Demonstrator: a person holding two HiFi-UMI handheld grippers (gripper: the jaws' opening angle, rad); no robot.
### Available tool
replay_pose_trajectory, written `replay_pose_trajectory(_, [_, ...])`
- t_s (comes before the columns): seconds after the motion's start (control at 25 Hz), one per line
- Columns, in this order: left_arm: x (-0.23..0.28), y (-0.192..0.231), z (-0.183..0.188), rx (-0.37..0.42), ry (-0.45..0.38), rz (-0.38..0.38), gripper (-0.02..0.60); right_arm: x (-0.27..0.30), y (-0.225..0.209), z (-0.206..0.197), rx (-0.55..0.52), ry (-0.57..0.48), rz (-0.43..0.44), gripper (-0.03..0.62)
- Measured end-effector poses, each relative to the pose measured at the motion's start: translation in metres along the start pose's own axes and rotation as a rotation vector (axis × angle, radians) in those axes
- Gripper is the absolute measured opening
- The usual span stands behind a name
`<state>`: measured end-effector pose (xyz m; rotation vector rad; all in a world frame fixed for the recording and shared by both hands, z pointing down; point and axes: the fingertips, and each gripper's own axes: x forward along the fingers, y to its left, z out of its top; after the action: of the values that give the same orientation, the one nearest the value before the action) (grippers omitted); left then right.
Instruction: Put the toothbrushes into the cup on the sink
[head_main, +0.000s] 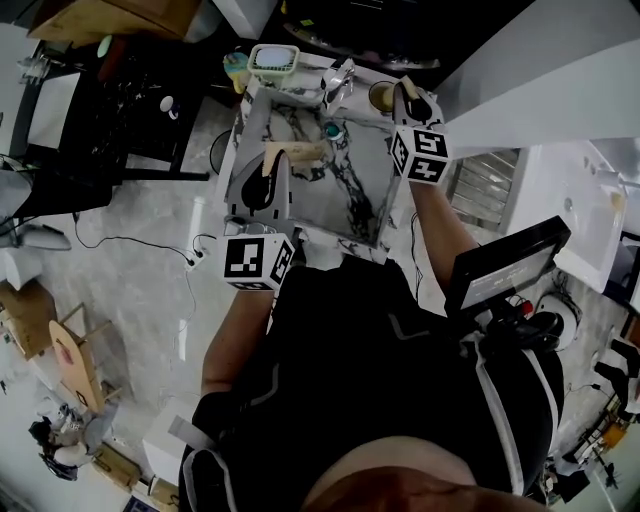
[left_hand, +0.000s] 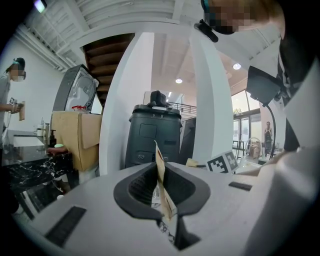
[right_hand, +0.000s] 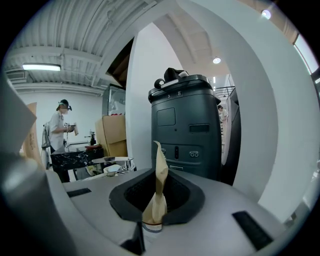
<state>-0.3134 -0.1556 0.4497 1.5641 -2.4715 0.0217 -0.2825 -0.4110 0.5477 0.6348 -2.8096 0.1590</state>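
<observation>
Hand-held gripper left (head_main: 278, 160) and hand-held gripper right (head_main: 410, 98) each clamped on wrapped toothbrush (left_hand: 161, 182) at sink (head_main: 352, 195); carry step; next, lowering into cup (head_main: 381, 96).

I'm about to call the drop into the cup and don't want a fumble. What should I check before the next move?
1. The left gripper grips a wrapped toothbrush: ok, the fingers are closed on it.
2. The right gripper grips the second wrapped toothbrush: ok.
3. The cup is upright on the back edge of the sink: ok.
4. The right gripper is close to the cup: ok, it is right beside it in the head view.
5. The right toothbrush's tip is lined up over the cup mouth: cannot tell.
6. The cup has room inside: cannot tell.
</observation>
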Motion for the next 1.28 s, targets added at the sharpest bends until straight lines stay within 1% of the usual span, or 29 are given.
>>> replay_pose_trajectory(0.16, [-0.004, -0.001, -0.003, 0.0, 0.005, 0.016, 0.037, 0.003, -0.004, -0.008, 0.006, 0.009, 0.007, 0.041])
replay_pose_trajectory(0.32, [-0.008, -0.001, -0.007, -0.003, 0.011, 0.028, 0.037, 0.005, -0.002, -0.011, -0.017, 0.008, 0.013, 0.041])
replay_pose_trajectory(0.52, [-0.01, -0.003, -0.009, -0.009, 0.021, 0.027, 0.037, 0.006, -0.007, -0.013, -0.027, 0.022, -0.012, 0.043])
replay_pose_trajectory(0.64, [-0.011, -0.005, -0.009, -0.015, 0.024, 0.025, 0.038, 0.006, -0.011, -0.016, -0.034, 0.048, -0.019, 0.045])
replay_pose_trajectory(0.68, [-0.012, -0.005, -0.008, -0.015, 0.023, 0.024, 0.038, 0.006, -0.012, -0.017, -0.033, 0.053, -0.018, 0.069])
replay_pose_trajectory(0.72, [-0.012, -0.005, -0.007, -0.016, 0.021, 0.023, 0.038, 0.006, -0.013, -0.016, -0.031, 0.055, -0.017, 0.117])
replay_pose_trajectory(0.84, [-0.014, -0.005, -0.005, -0.013, 0.02, 0.017, 0.038, 0.001, -0.014, -0.014, -0.033, 0.056, -0.028, 0.126])
replay_pose_trajectory(0.96, [-0.015, -0.005, -0.001, -0.01, 0.014, 0.008, 0.038, -0.007, -0.018, -0.006, -0.038, 0.046, -0.053, 0.144])
replay_pose_trajectory(1.16, [-0.012, -0.008, 0.009, -0.002, -0.009, -0.039, 0.038, -0.03, -0.025, 0.024, -0.044, -0.01, -0.101, 0.144])
replay_pose_trajectory(1.28, [-0.017, -0.009, 0.014, -0.003, -0.019, -0.052, 0.038, -0.045, -0.018, 0.04, -0.055, -0.038, -0.108, 0.144])
